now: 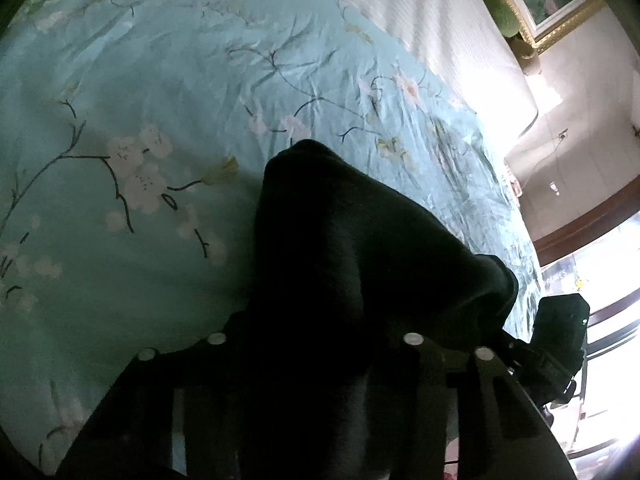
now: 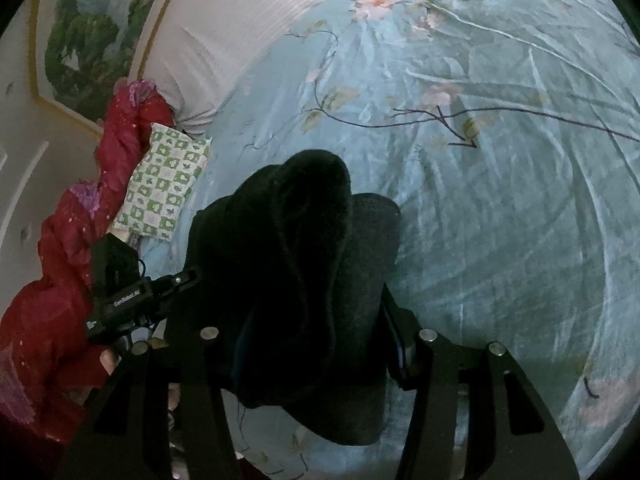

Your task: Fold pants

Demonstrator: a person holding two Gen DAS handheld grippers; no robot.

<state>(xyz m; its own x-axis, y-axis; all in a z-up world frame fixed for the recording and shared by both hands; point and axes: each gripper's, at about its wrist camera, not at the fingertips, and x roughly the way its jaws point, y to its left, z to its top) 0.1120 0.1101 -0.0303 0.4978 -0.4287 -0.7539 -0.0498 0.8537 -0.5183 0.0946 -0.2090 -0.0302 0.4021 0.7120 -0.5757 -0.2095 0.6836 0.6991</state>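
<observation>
Bed (image 1: 140, 80) with pale blue floral cover beyond both jaws, white pillow (image 2: 240, 28) ahead-left of right jaws, dark pants (image 1: 340, 240) bunched over both jaws, left gripper (image 1: 316, 360) and right gripper (image 2: 316, 344) each clamped on pants fabric, green-checked cushion (image 2: 164, 184) left of right jaws.

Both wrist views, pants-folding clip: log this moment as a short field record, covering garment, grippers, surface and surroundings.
garment: dark pants, bunched and draped over both grippers, lifted off the bed
left gripper: fingertips hidden under fabric, appears shut on pants
right gripper: fingertips hidden under fabric, appears shut on pants
surface: light blue floral bedsheet, wrinkled
bedding: white ribbed pillow; green checked pillow; red quilt
wall: gold-framed painting
fold state: not yet laid flat
</observation>
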